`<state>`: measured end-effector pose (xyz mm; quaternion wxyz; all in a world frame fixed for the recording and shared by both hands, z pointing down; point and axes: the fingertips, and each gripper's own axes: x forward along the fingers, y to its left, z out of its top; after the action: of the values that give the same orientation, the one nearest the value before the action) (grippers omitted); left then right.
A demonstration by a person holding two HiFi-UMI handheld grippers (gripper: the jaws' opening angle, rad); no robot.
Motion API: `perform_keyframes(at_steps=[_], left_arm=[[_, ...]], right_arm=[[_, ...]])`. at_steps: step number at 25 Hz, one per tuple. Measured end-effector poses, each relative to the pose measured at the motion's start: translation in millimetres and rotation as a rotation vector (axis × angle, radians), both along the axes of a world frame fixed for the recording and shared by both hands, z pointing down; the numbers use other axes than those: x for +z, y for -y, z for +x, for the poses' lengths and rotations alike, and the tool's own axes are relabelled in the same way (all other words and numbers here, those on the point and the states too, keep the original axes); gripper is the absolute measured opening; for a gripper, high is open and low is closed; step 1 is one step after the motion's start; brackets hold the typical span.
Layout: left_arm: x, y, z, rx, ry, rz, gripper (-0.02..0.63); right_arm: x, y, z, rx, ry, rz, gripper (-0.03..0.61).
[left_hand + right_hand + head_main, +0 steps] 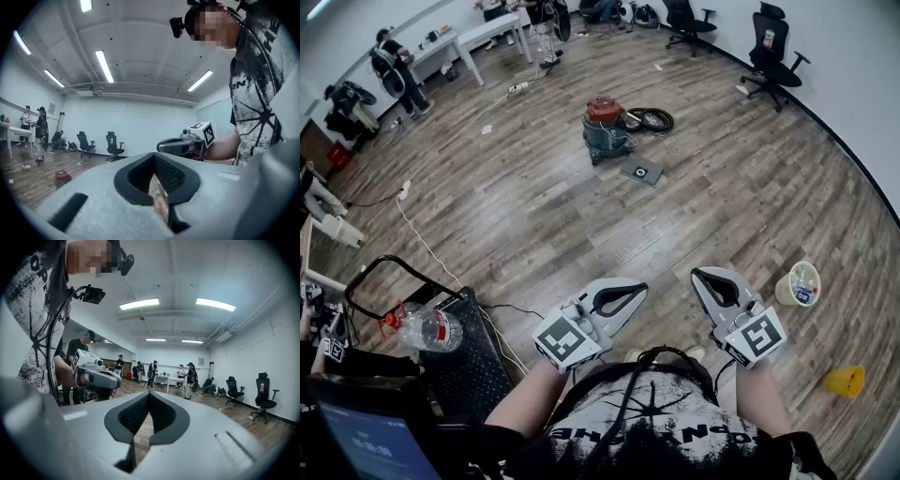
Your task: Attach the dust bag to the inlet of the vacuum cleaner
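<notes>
Presently, left gripper (637,289) and right gripper (698,277), each with jaws pressed together on nothing, stand well apart from the vacuum cleaner (606,127); what looks to be the dust bag (641,171), a flat grey square, lies on the floor (534,216) just beside it, attachment seemingly not begun.

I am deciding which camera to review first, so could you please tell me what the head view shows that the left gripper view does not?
Only the head view shows the water bottle at the person's left and the yellow cone at the right. Only the left gripper view shows the ceiling lights and the camera on the person's head. Both show the vacuum cleaner, far off on the wood floor, and the right gripper, jaws together and empty.
</notes>
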<state>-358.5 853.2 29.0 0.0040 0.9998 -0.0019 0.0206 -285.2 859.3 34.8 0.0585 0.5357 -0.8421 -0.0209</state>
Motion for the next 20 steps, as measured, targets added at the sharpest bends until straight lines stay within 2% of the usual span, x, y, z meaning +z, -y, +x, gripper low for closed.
perform_keyframes(at_steps=[9,14,20], left_arm=[[8,-6,14,0.033,0.012,0.009,-0.003],[9,-4,14,0.039,0.023,0.003,-0.003],[15,-2,14,0.041,0.026,-0.005,-0.003]], right_arm=[[3,-9,9,0.012,0.013,0.007,0.003],[0,-7,11,0.016,0.059,0.002,0.005],[10,-5,6,0.001,0.033,-0.008,0.006]])
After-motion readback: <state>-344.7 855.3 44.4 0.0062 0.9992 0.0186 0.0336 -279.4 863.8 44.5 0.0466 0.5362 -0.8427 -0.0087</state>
